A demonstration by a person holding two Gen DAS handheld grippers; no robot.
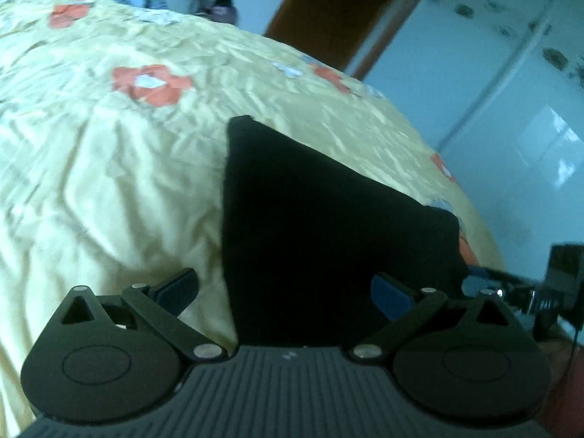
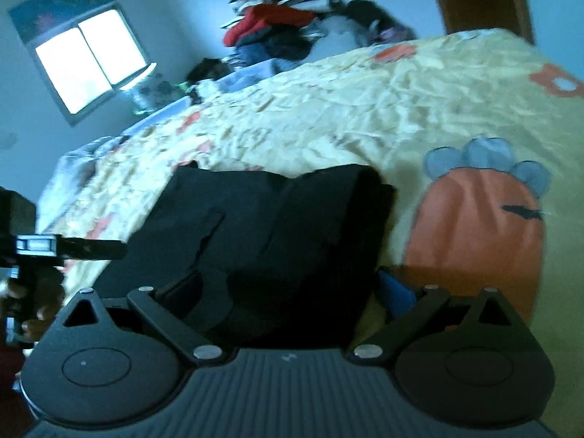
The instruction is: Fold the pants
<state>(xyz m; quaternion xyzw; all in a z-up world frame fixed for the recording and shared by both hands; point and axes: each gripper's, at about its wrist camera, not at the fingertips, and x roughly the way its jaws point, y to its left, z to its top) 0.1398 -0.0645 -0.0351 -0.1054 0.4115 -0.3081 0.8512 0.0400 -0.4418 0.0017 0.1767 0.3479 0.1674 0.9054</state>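
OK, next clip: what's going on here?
A person with handheld tongs in each hand is folding black pants on a bed with a yellow flowered cover. The pants lie in a compact, already folded bundle near the bed's edge. The left tongs and the right tongs both stand wide open with the pants' near edge between their fingers, gripping nothing. A heap of other clothes sits at the far end of the bed.

pants [image 1: 328,219] near edge: hidden by gripper body | clothes pile [image 2: 292,25]: blurred
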